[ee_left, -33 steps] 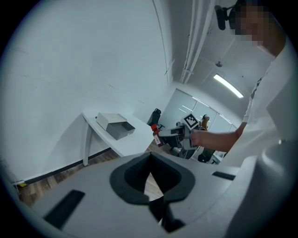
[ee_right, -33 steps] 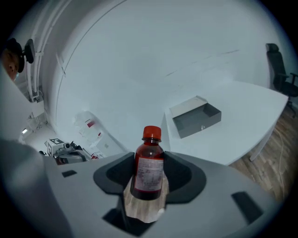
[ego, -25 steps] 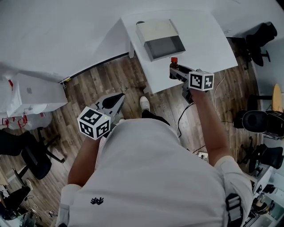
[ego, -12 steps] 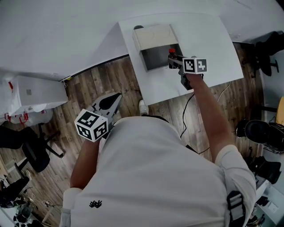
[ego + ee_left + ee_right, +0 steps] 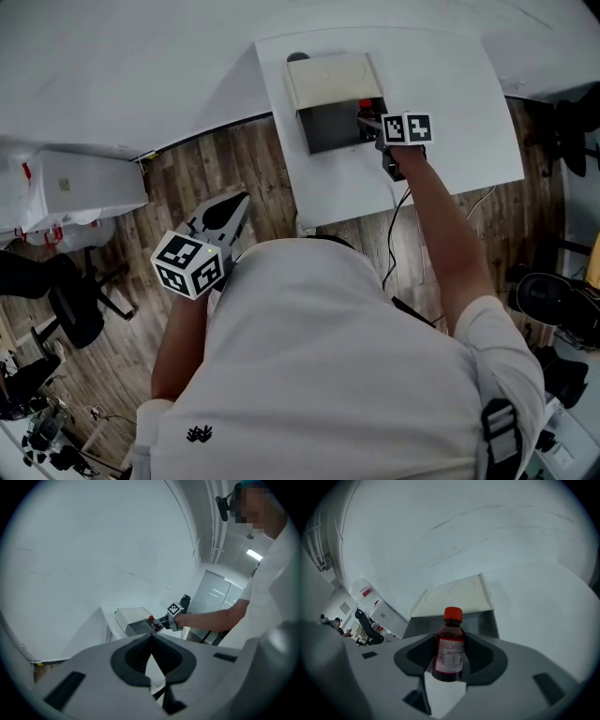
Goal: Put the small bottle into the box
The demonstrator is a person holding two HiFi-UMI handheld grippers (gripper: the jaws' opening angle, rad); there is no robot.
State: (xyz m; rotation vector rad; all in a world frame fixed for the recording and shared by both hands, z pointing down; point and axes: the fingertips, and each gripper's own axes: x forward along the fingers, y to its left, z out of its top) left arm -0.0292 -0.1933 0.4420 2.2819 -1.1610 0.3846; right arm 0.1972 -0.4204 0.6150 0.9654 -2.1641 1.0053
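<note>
Clamped on the small bottle (image 5: 449,646), the jaws of my right gripper (image 5: 449,665) hold it upright by its labelled body, with the red cap above the pads. Just ahead of and below the jaws sits the open box (image 5: 483,622), its lid tipped back beyond it, on the white table (image 5: 543,602). Pickup and carry look done; what's left is lowering the bottle in and letting go. My left gripper (image 5: 151,638) hangs well back from the table, jaws together on nothing.

You stand in an office-like workroom — wood-plank floor (image 5: 230,169), plain white walls (image 5: 141,66), black swivel chairs (image 5: 64,309) around you, a white surface (image 5: 450,103) ahead, cables (image 5: 390,268) trailing underfoot — ceiling strip lights (image 5: 254,554) overhead.
</note>
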